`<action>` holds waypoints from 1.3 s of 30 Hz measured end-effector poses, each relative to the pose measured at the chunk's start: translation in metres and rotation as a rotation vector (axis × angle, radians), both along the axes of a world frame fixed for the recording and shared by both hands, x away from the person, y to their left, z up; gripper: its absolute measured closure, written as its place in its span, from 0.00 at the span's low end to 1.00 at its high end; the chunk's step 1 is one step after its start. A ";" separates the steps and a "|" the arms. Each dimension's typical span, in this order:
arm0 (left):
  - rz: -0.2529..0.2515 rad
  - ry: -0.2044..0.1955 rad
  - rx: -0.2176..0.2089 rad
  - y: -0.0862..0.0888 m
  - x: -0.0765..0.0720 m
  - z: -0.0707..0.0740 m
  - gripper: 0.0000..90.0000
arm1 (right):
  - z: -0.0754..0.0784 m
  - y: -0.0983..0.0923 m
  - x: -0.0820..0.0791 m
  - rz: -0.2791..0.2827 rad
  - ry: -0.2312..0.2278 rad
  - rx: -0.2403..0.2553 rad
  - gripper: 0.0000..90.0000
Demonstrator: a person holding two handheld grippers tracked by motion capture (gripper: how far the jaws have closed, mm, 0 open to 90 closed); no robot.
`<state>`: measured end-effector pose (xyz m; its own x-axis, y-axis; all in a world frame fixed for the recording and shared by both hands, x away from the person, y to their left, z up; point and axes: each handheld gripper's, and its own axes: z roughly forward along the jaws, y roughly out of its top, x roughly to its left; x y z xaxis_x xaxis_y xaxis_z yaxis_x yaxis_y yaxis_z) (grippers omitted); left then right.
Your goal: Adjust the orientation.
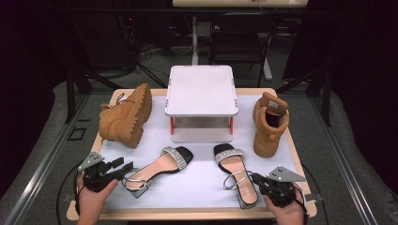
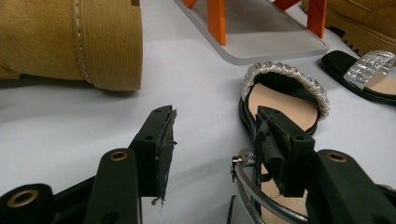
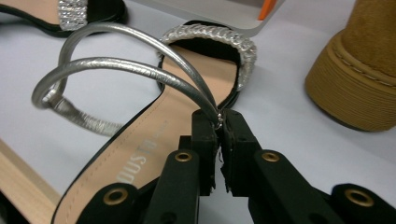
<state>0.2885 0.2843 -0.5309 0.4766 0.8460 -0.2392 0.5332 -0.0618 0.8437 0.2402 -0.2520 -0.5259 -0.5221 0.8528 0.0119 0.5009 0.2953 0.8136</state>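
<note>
Two black sandals with glittery toe bands and silver ankle straps lie on the white mat. The left sandal (image 1: 164,164) (image 2: 280,100) points toward the rack. My left gripper (image 1: 126,168) (image 2: 215,116) stands open at its heel end, one jaw over the insole, the silver strap just beside that jaw. The right sandal (image 1: 234,164) (image 3: 154,140) lies near the front edge. My right gripper (image 1: 256,178) (image 3: 218,122) is shut on the end of its silver ankle strap (image 3: 116,65), pinching it at the outer side of the heel.
A white two-tier rack (image 1: 201,89) with orange posts stands at the back middle. One tan boot (image 1: 124,115) lies on its side at the back left; another (image 1: 270,122) stands upright at the right. The table's wooden front edge (image 1: 187,214) runs close to both hands.
</note>
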 end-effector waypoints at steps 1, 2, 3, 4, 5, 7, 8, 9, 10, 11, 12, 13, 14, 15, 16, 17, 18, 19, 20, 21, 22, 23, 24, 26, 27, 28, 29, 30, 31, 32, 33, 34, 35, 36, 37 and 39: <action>0.001 0.001 0.000 0.000 0.000 0.000 0.53 | 0.000 -0.001 0.001 -0.007 -0.002 0.003 0.94; 0.001 0.001 0.000 0.000 0.000 0.000 0.53 | 0.000 -0.003 0.004 -0.013 -0.004 0.002 0.94; 0.003 -0.001 -0.002 0.000 0.000 0.000 0.53 | 0.000 -0.004 0.006 -0.016 -0.002 0.006 0.94; 0.003 -0.001 -0.003 0.000 0.001 0.000 0.53 | -0.001 -0.006 0.008 -0.026 -0.003 0.012 0.94; 0.003 0.000 -0.003 0.000 0.001 -0.001 0.53 | -0.001 -0.008 0.010 -0.033 -0.005 0.017 0.94; 0.002 0.002 0.002 0.001 0.001 -0.001 0.53 | -0.001 -0.012 0.013 -0.046 -0.001 0.025 0.94; 0.002 0.002 0.002 0.001 0.001 -0.001 0.53 | -0.001 -0.014 0.014 -0.054 -0.002 0.030 0.94; 0.001 0.002 0.003 0.000 0.001 -0.001 0.53 | -0.001 -0.016 0.015 -0.057 0.000 0.045 0.94; 0.001 0.002 0.003 0.000 0.001 -0.001 0.53 | -0.002 -0.019 0.016 -0.061 0.007 0.051 0.94; 0.001 0.002 0.004 0.000 0.001 -0.001 0.53 | -0.002 -0.021 0.017 -0.062 0.014 0.063 0.94; 0.001 0.003 0.004 0.000 0.001 -0.001 0.53 | -0.003 -0.024 0.018 -0.066 0.022 0.067 0.94; 0.001 0.003 0.004 0.000 0.001 -0.001 0.53 | -0.004 -0.026 0.018 -0.067 0.024 0.083 0.94; 0.002 0.003 0.005 0.000 0.002 -0.001 0.53 | -0.004 -0.028 0.018 -0.064 0.031 0.091 0.94; -0.001 0.007 0.009 0.001 0.002 0.000 0.53 | -0.004 -0.029 0.019 -0.063 0.030 0.096 0.94; -0.001 0.008 0.010 0.001 0.002 0.000 0.53 | -0.004 -0.029 0.018 -0.061 0.029 0.095 0.94; 0.000 0.007 0.010 0.001 0.002 0.000 0.53 | -0.004 -0.029 0.018 -0.058 0.030 0.095 0.94; -0.001 0.005 0.011 0.000 0.002 0.000 0.53 | -0.004 -0.029 0.018 -0.055 0.030 0.095 0.93; -0.002 0.007 0.015 0.001 0.002 0.001 0.53 | -0.004 -0.029 0.018 -0.050 0.033 0.100 0.93; 0.000 0.006 0.014 0.000 0.002 0.001 0.53 | -0.004 -0.030 0.018 -0.041 0.037 0.109 0.92; 0.000 0.005 0.015 0.000 0.002 0.003 0.53 | -0.003 -0.030 0.017 -0.033 0.045 0.113 0.91; -0.003 0.004 0.016 0.000 0.002 0.004 0.53 | -0.003 -0.031 0.016 -0.026 0.045 0.113 0.89; -0.002 0.002 0.015 0.000 0.002 0.005 0.53 | -0.002 -0.032 0.015 -0.020 0.048 0.118 0.86; 0.001 -0.002 0.010 0.000 0.002 0.006 0.53 | 0.000 -0.033 0.013 -0.015 0.047 0.115 0.83; -0.007 0.000 0.009 -0.001 0.002 0.008 0.53 | 0.003 -0.036 0.010 -0.016 0.043 0.103 0.76; -0.008 -0.003 0.011 -0.001 0.002 0.009 0.53 | 0.005 -0.038 0.008 -0.018 0.038 0.096 0.72; -0.009 -0.003 0.012 -0.001 0.002 0.009 0.53 | 0.007 -0.041 0.006 -0.023 0.040 0.093 0.69; -0.011 -0.006 0.010 -0.001 0.001 0.010 0.53 | 0.009 -0.043 0.005 -0.026 0.050 0.100 0.69; -0.008 -0.012 0.005 -0.001 0.001 0.010 0.53 | 0.011 -0.046 0.003 -0.038 0.042 0.100 0.69; -0.007 -0.014 0.006 -0.001 0.001 0.011 0.53 | 0.014 -0.049 0.001 -0.051 0.037 0.104 0.68; -0.007 -0.014 0.007 0.000 0.001 0.012 0.53 | 0.017 -0.051 -0.001 -0.056 0.035 0.115 0.66; -0.006 -0.017 0.007 0.000 0.001 0.012 0.53 | 0.020 -0.054 -0.002 -0.065 0.032 0.122 0.65; -0.005 -0.016 0.008 0.000 0.001 0.012 0.53 | 0.024 -0.056 -0.003 -0.076 0.030 0.124 0.64; -0.005 -0.016 0.008 0.000 0.001 0.012 0.53 | 0.027 -0.056 -0.003 -0.082 0.027 0.135 0.63; -0.010 -0.010 0.011 0.000 0.001 0.012 0.53 | 0.030 -0.056 -0.003 -0.083 0.025 0.136 0.62; -0.007 -0.013 0.011 0.000 0.001 0.012 0.53 | 0.034 -0.055 -0.003 -0.083 0.026 0.129 0.61; -0.010 -0.010 0.011 0.000 0.001 0.012 0.53 | 0.039 -0.049 -0.001 -0.074 0.026 0.130 0.58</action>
